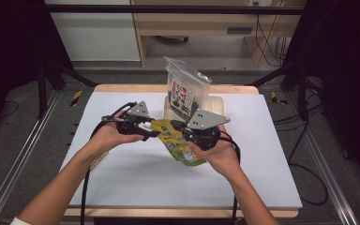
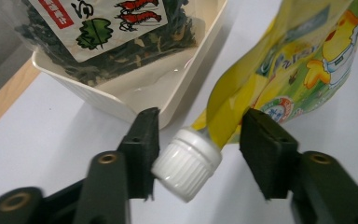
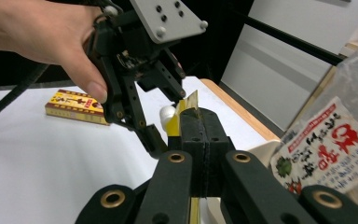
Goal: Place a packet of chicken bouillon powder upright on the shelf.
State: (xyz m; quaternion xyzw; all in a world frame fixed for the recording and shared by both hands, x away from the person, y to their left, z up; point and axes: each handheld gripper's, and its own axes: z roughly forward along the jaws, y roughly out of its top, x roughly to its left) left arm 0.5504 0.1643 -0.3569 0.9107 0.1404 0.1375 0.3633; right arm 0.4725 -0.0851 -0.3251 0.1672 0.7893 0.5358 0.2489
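A yellow spout pouch (image 1: 183, 146) with a cartoon print hangs tilted over the white mat. My right gripper (image 1: 180, 126) is shut on the pouch's top edge (image 3: 187, 103), its two pads pressed together on the yellow film. The pouch's white ribbed cap (image 2: 187, 163) lies between the jaws of my left gripper (image 2: 200, 119). One pad touches the cap's side; the other stands apart from it with a gap. In the high view the left gripper (image 1: 152, 129) comes in from the left, facing the right one.
A cream tray (image 1: 215, 101) stands at the back middle of the mat, with a clear bag of dried seaweed (image 1: 185, 86) upright in it. A flat yellow-and-red box (image 3: 74, 105) lies on the mat to the left. The white mat (image 1: 262, 164) covers a wooden table.
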